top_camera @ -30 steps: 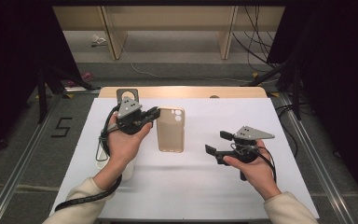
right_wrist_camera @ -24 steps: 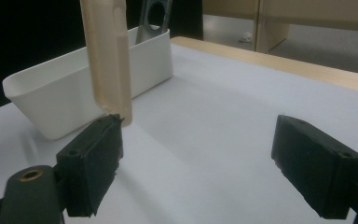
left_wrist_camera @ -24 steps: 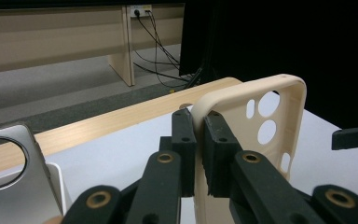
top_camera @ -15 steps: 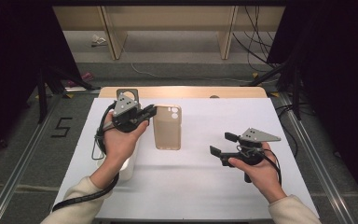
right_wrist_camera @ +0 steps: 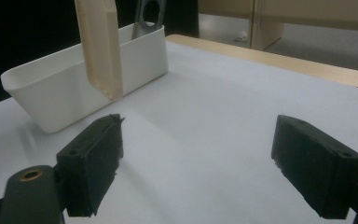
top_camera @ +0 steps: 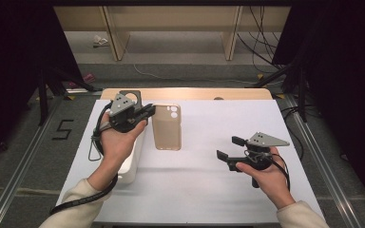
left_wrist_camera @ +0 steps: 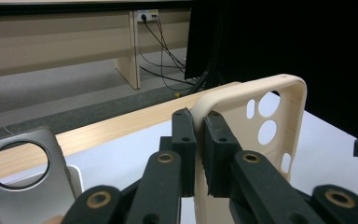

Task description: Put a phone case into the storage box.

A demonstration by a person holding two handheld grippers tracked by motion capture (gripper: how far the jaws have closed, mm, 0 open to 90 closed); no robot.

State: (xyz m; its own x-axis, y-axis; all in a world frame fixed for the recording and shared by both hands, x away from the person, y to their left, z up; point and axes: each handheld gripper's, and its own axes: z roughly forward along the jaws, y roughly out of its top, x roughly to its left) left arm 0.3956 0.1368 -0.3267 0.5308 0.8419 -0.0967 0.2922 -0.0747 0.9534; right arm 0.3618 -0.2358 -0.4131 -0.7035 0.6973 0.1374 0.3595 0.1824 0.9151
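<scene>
The beige soft-plastic phone case is held clear of the white-covered table, gripped by the left gripper. In the left gripper view the two black jaws are seen pressed together on the case's upper side rim, next to its camera cut-outs. The case hangs tilted, its lower end pointing toward the table, as seen in the right gripper view.

Taken from the white rectangular plastic bin as landmark: the case is found just beside the bin, on the side toward the table's middle, and above table level. The left hand is seen over the bin. A grey metal-look phone case with a round opening stands in the bin at its far end, also seen in the right gripper view.

The right gripper is held well apart from the bin, toward the near right part of the table. Its jaws stand wide apart, with nothing between them but bare table surface.
</scene>
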